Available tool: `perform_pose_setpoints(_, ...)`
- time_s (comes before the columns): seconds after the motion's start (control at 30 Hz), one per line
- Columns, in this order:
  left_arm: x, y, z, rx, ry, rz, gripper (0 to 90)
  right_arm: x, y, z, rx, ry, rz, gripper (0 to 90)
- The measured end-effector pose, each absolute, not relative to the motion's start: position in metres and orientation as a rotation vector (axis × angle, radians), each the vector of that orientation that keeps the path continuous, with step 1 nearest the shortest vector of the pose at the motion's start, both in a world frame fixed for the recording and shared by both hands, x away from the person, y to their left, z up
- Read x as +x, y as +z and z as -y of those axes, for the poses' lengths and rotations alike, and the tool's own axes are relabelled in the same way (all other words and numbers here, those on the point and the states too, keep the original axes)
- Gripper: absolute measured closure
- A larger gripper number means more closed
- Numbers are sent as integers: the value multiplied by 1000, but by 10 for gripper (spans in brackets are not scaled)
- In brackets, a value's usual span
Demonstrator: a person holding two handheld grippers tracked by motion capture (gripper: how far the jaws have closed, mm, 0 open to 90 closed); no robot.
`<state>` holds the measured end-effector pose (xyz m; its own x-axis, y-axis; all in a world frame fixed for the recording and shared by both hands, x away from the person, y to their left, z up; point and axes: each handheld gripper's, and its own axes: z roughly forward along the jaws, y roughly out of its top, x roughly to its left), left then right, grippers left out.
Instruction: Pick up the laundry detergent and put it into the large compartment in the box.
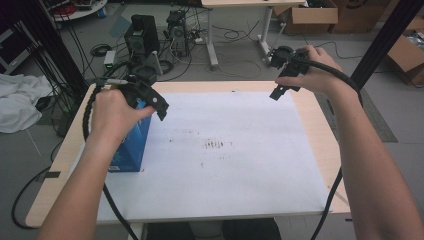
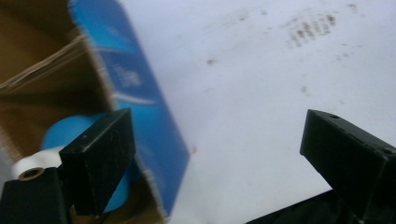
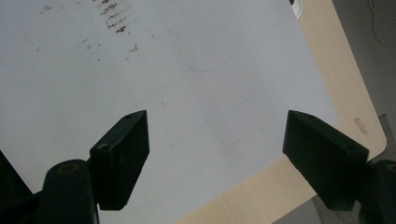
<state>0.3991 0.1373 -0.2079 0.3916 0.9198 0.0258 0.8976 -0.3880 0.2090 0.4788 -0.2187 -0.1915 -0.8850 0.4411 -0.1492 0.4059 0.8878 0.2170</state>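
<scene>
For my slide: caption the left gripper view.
Open left gripper above an open blue box holding a blue-and-white object.

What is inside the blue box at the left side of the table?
In the left gripper view the blue box is open: brown inner walls and a light blue and white rounded object show. The left gripper's jaw covers the rest.

A pale wooden surface (image 1: 65, 150) is covered almost to its edges by a white sheet (image 1: 240, 175), marked with dark smudges (image 1: 214, 144) near its middle. An open blue box (image 1: 131, 150) is stood on the sheet near the surface's left edge.
</scene>
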Motion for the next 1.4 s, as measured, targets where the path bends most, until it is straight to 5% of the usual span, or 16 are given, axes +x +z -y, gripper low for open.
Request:
perform_pose_setpoints(0.73, 377, -272, -22, 2705, 109, -1251, 113, 481, -195, 221, 657, 269, -2876, 229)
perform_pose_setpoints(1.4, 375, -273, -16, 2720, 95, -1223, 118, 481, -196, 221, 657, 269, -2881, 226)
